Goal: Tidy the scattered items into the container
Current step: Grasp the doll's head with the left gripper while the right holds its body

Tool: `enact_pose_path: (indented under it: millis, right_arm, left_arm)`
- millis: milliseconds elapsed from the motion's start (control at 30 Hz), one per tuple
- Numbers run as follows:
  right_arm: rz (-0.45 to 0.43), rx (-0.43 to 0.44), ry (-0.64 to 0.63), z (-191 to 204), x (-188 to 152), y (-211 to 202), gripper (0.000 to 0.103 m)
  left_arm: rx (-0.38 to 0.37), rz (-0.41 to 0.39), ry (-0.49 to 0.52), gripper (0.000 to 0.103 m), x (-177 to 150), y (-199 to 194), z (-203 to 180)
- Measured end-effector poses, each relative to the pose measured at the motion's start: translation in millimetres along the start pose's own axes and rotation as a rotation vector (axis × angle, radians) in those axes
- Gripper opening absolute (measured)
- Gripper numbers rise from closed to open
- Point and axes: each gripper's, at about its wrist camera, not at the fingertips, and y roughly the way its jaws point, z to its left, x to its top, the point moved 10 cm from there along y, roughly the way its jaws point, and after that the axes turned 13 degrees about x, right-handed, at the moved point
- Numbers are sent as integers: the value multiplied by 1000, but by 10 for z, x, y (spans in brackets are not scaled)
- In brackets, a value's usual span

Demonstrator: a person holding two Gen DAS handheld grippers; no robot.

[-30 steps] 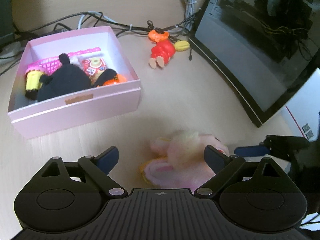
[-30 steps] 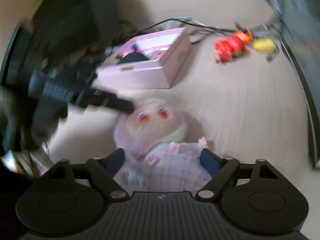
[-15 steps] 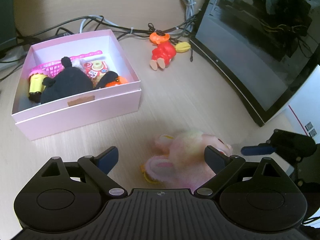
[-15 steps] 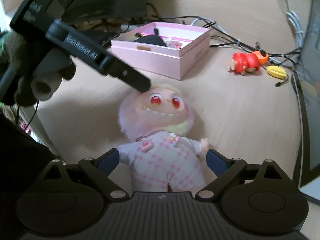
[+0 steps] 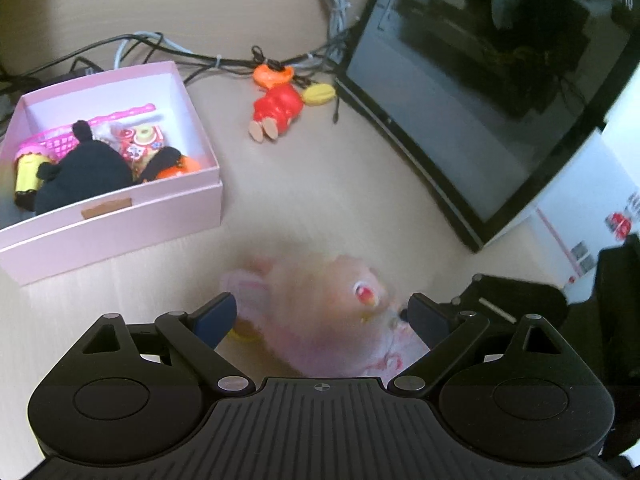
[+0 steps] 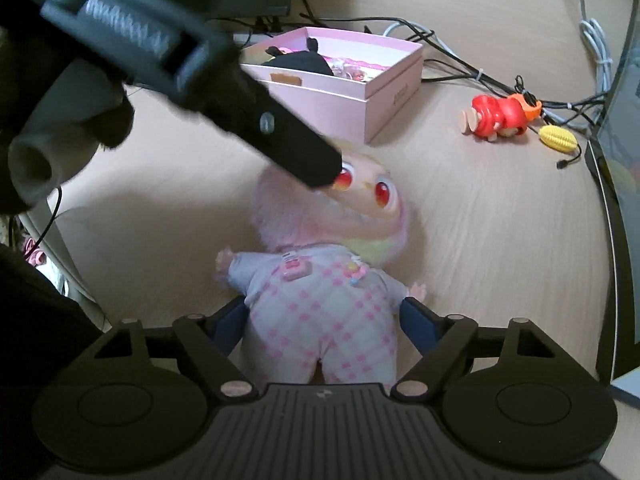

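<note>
A pink plush doll (image 6: 320, 292) with red eyes and a checked pink outfit lies face up on the wooden table. My right gripper (image 6: 324, 320) is shut on the doll's waist, one finger on each side. My left gripper (image 5: 322, 316) is open, with the doll's fluffy head (image 5: 320, 304) between its fingers; one of its fingertips (image 6: 316, 168) rests at the doll's forehead. The pink box (image 5: 120, 220) stands at the left and holds a black plush, a pink basket and small toys. A red toy figure (image 5: 276, 110) lies on the table beyond the doll.
A dark monitor (image 5: 480, 80) leans along the right side. Cables (image 5: 180, 50) run behind the box. A yellow charm (image 6: 558, 138) lies next to the red figure (image 6: 496, 114). Bare table lies between the doll and the box (image 6: 320, 100).
The right gripper's fingers have drawn in onto the doll's waist. The doll's head has turned so that a red eye faces the left camera. The left gripper has moved closer over the head.
</note>
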Motion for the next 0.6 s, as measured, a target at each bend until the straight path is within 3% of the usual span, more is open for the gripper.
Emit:
enact_pose_path:
  millis: [367,500,600]
  right_arm:
    - [-11,-8,2,-5,-14,-37,77]
    - [-20,-33,-14,-10,-18,-155,79]
    - [-45,-44,-32,36,44,-199,86]
  left_arm:
    - [41,60,14,95,-218,160,134]
    - [-24,30,-28,95,-82,-3,103]
    - [-16,-14,-55,95,99,-36,89]
